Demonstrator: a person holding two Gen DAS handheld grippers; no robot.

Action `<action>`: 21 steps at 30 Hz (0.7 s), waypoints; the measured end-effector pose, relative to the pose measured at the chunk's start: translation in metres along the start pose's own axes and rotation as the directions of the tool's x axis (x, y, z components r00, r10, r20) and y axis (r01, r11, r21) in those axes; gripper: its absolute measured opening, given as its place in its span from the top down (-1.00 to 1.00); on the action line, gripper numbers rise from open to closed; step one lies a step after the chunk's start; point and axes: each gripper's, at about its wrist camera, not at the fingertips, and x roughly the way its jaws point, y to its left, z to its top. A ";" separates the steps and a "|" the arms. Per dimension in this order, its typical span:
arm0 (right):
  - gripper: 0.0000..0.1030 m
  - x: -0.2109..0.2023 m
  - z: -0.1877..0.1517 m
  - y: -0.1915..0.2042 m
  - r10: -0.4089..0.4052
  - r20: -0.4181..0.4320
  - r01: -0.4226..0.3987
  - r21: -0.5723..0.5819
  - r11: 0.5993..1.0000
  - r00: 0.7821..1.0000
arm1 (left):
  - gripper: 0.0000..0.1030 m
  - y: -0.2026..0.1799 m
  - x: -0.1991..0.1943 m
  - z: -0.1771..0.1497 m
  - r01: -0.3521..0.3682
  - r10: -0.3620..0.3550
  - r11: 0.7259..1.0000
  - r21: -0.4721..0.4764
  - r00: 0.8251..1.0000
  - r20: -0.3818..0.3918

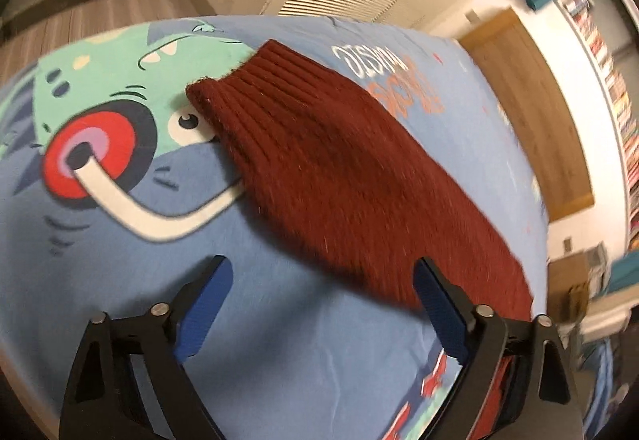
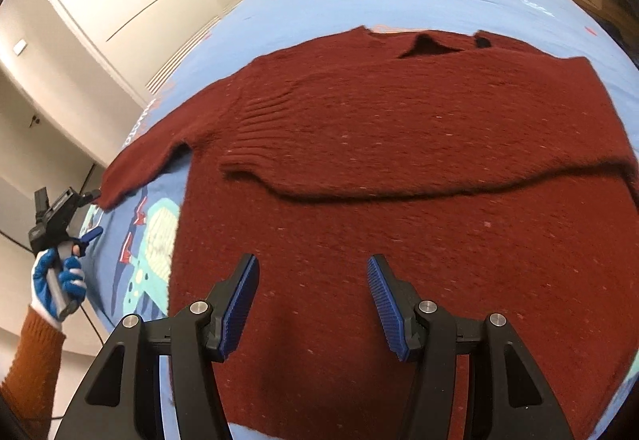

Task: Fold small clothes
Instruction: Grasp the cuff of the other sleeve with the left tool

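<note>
Maroon sweater (image 2: 399, 160) beneath right gripper (image 2: 313, 304)

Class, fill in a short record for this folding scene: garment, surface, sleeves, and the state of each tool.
garment: dark red knitted sweater, spread flat
surface: blue cartoon-print bedsheet
one sleeve: folded across the body
other sleeve: stretched out sideways
left tool: open, above the outstretched sleeve near its cuff, holding nothing
right tool: open, over the sweater's lower body, holding nothing
</note>
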 end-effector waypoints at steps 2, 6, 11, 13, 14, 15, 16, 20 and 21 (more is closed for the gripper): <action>-0.14 -0.003 0.000 -0.004 -0.008 0.003 0.008 0.007 1.000 1.000 | -0.66 0.005 0.002 0.006 0.038 -0.037 0.999 -0.032 0.999 0.026; -0.14 -0.008 -0.001 -0.010 -0.023 0.002 0.023 0.019 1.000 1.000 | -0.52 0.020 0.005 0.018 0.162 -0.150 0.976 -0.146 0.985 0.091; -0.14 0.003 -0.010 -0.009 -0.010 -0.027 0.011 0.025 1.000 1.000 | 0.02 0.039 0.014 0.029 0.324 -0.291 0.905 -0.276 0.944 0.156; -0.14 0.005 -0.012 -0.005 0.000 -0.036 0.000 0.017 1.000 0.999 | 0.14 0.044 0.020 0.032 0.372 -0.335 0.871 -0.321 0.927 0.166; -0.14 0.005 -0.013 -0.002 0.007 -0.039 -0.007 0.009 1.000 0.999 | 0.19 0.045 0.019 0.032 0.383 -0.346 0.863 -0.330 0.923 0.168; -0.14 0.005 -0.014 -0.001 0.009 -0.041 -0.009 0.003 1.000 0.999 | 0.20 0.045 0.021 0.033 0.390 -0.353 0.857 -0.338 0.920 0.169; -0.14 0.005 -0.015 0.002 0.011 -0.042 -0.011 -0.006 1.000 0.999 | 0.24 0.045 0.021 0.035 0.393 -0.355 0.854 -0.341 0.919 0.169; -0.14 -0.001 -0.017 0.004 0.019 -0.038 -0.020 -0.013 1.000 0.999 | 0.79 0.046 0.024 0.041 0.378 -0.351 0.848 -0.371 0.926 0.140; -0.14 -0.003 -0.017 0.002 0.024 -0.033 -0.025 -0.006 1.000 0.999 | 0.87 0.048 0.024 0.041 0.367 -0.343 0.849 -0.380 0.930 0.132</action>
